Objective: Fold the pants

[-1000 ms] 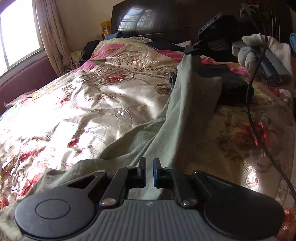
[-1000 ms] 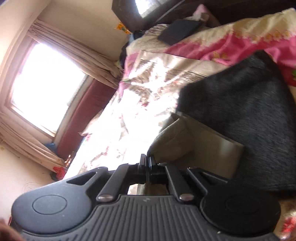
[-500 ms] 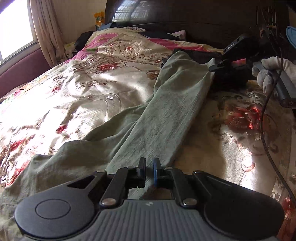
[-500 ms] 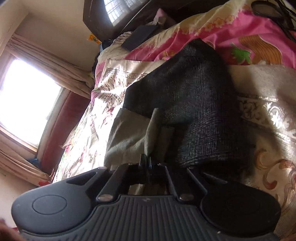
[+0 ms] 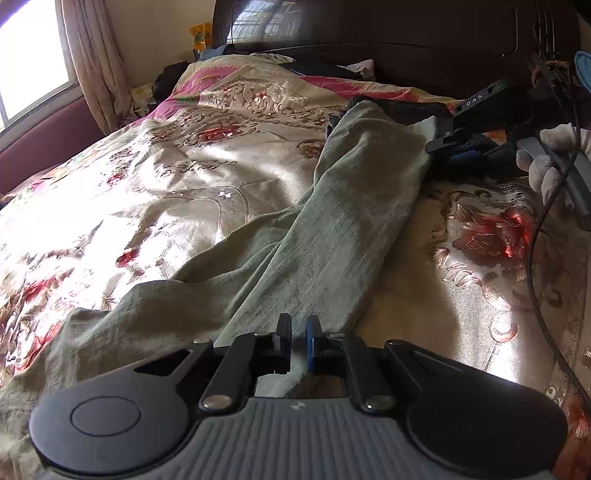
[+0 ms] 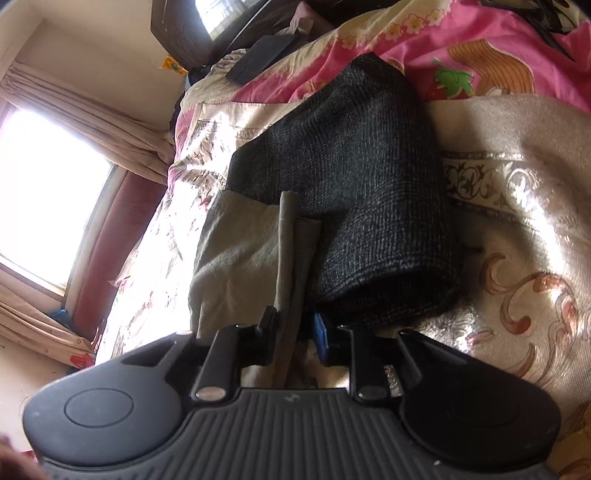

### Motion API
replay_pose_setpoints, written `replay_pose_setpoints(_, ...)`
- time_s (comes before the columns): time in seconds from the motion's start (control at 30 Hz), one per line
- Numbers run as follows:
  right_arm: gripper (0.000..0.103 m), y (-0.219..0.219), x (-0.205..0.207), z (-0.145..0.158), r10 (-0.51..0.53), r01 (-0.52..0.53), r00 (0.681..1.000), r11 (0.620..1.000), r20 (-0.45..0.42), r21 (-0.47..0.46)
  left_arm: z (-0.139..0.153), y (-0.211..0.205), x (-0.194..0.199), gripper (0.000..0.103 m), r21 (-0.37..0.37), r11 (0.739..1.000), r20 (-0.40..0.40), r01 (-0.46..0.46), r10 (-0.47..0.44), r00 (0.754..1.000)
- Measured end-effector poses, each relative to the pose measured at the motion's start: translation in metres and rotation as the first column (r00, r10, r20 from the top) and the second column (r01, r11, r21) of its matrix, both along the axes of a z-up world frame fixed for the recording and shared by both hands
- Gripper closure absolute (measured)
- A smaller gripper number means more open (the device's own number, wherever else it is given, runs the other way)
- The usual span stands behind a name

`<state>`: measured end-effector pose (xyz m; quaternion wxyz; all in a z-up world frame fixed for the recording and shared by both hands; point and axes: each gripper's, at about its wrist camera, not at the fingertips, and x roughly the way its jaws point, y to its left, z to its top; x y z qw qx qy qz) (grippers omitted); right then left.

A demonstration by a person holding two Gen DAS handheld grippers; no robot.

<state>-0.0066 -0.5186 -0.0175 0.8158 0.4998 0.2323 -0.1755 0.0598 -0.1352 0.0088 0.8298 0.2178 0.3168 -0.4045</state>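
Observation:
Grey-green pants (image 5: 332, 236) lie stretched along the floral bed cover, one leg folded over the other. My left gripper (image 5: 298, 334) is shut on the near end of the pants, fabric between its fingers. My right gripper (image 6: 293, 325) has its jaws apart at the far end of the pants (image 6: 251, 254), with a loose fold of cloth standing between them. In the left wrist view the right gripper (image 5: 439, 142) sits at that far end, held by a white-gloved hand (image 5: 550, 162).
A folded black knit garment (image 6: 369, 206) lies on the bed right beside the far end of the pants. Behind it are a pink cartoon blanket (image 6: 461, 55) and the dark headboard (image 5: 369, 33). A black cable (image 5: 535, 236) hangs at the right. A window is at the left.
The right gripper lowered the far end of the pants onto the bed beside the black garment and opened its jaws. The pants now lie flat. The left gripper stays shut.

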Motion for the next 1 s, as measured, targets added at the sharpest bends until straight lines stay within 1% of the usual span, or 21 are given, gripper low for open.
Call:
replay_pose_setpoints(0.03,0.065,0.000,0.003,-0.002,0.005,-0.005,1.000,1.000,0.009,0.002,0.000,0.001,0.001,0.079,0.000,1.000,-0.004,0.000,0.000,1.000)
replay_pose_setpoints(0.07,0.063,0.001,0.008,-0.005,0.010,-0.010,1.000,1.000,0.016,0.013,-0.001,0.001,0.001,0.079,0.002,1.000,-0.004,-0.001,0.001,1.000)
replay_pose_setpoints(0.13,0.062,0.001,0.016,-0.009,0.010,-0.011,1.000,0.999,0.025,0.031,-0.002,0.001,0.000,0.079,0.007,1.000,0.000,-0.002,0.002,1.000)
replay_pose_setpoints(0.27,0.061,0.003,0.024,-0.013,-0.012,0.012,1.000,1.000,0.016,-0.009,-0.001,0.001,0.001,0.079,-0.005,1.000,-0.004,-0.002,0.002,1.000)
replay_pose_setpoints(0.3,0.065,0.003,0.025,-0.014,-0.019,0.019,1.000,1.000,0.014,-0.007,-0.001,0.001,0.001,0.079,-0.004,1.000,-0.004,-0.002,0.002,1.000)
replay_pose_setpoints(0.33,0.076,0.004,0.024,-0.014,-0.026,0.026,1.000,1.000,0.009,-0.004,-0.001,0.000,0.002,0.079,-0.001,1.000,-0.003,-0.002,0.002,1.000)
replay_pose_setpoints(0.37,0.083,0.004,0.022,-0.014,-0.031,0.031,1.000,1.000,0.006,0.006,-0.002,-0.001,0.002,0.079,0.001,1.000,-0.001,-0.002,0.002,1.000)
replay_pose_setpoints(0.4,0.094,0.004,0.019,-0.014,-0.027,0.026,0.999,0.999,0.023,0.037,-0.001,-0.002,0.003,0.079,0.003,1.000,0.000,-0.001,0.001,1.000)
replay_pose_setpoints(0.43,0.098,0.003,0.014,-0.013,-0.022,0.016,0.997,0.996,0.072,0.085,-0.001,-0.002,0.003,0.079,0.004,1.000,0.003,0.002,-0.002,1.000)
replay_pose_setpoints(0.47,0.098,0.002,0.011,-0.008,-0.024,0.012,0.993,0.994,0.112,0.108,0.000,-0.003,0.003,0.079,0.006,1.000,0.007,0.004,-0.004,1.000)
replay_pose_setpoints(0.53,0.098,0.001,0.003,0.012,-0.021,0.006,0.983,0.996,0.182,0.086,0.002,-0.007,0.003,0.079,0.009,1.000,0.013,0.009,-0.009,1.000)
replay_pose_setpoints(0.6,0.099,-0.002,-0.008,0.036,-0.011,-0.009,0.965,0.997,0.262,0.072,0.008,-0.011,0.001,0.079,-0.006,1.000,0.027,0.017,-0.017,1.000)
replay_pose_setpoints(0.63,0.099,-0.002,-0.016,0.051,0.000,-0.012,0.955,0.999,0.296,0.040,0.012,-0.012,-0.002,0.079,-0.024,0.999,0.030,0.024,-0.023,0.999)
replay_pose_setpoints(0.67,0.099,-0.001,-0.023,0.063,0.006,-0.006,0.951,1.000,0.310,-0.002,0.014,-0.013,-0.003,0.078,-0.039,0.999,0.028,0.029,-0.028,0.999)
replay_pose_setpoints(0.7,0.099,0.000,-0.032,0.070,0.008,0.004,0.951,0.999,0.308,-0.036,0.015,-0.015,-0.004,0.078,-0.050,0.998,0.022,0.032,-0.031,0.999)
replay_pose_setpoints(0.77,0.099,0.001,-0.041,0.066,0.010,0.002,0.963,0.999,0.268,-0.044,0.011,-0.019,-0.006,0.077,-0.049,0.998,0.010,0.040,-0.039,0.999)
replay_pose_setpoints(0.83,0.099,0.001,-0.041,0.046,-0.004,0.011,0.988,0.999,0.157,-0.040,-0.001,-0.023,-0.006,0.076,-0.006,0.999,-0.016,0.046,-0.046,0.999)
replay_pose_setpoints(0.87,0.098,-0.001,-0.041,0.031,-0.018,0.019,0.994,1.000,0.108,-0.013,-0.009,-0.024,-0.006,0.076,0.024,0.999,-0.029,0.043,-0.042,0.999)
replay_pose_setpoints(0.9,0.098,-0.001,-0.041,0.018,-0.023,0.020,0.995,0.999,0.093,0.029,-0.014,-0.022,-0.008,0.076,0.042,0.998,-0.034,0.040,-0.038,0.999)
replay_pose_setpoints(0.97,0.096,-0.002,-0.044,-0.001,-0.033,0.023,0.995,0.994,0.092,0.108,-0.016,-0.015,-0.011,0.076,0.041,0.998,-0.036,0.038,-0.037,0.999)
replay_pose_setpoints(1.0,0.094,-0.002,-0.046,-0.006,-0.042,0.031,0.995,0.992,0.091,0.122,-0.014,-0.011,-0.012,0.075,0.037,0.999,-0.038,0.034,-0.033,0.999)
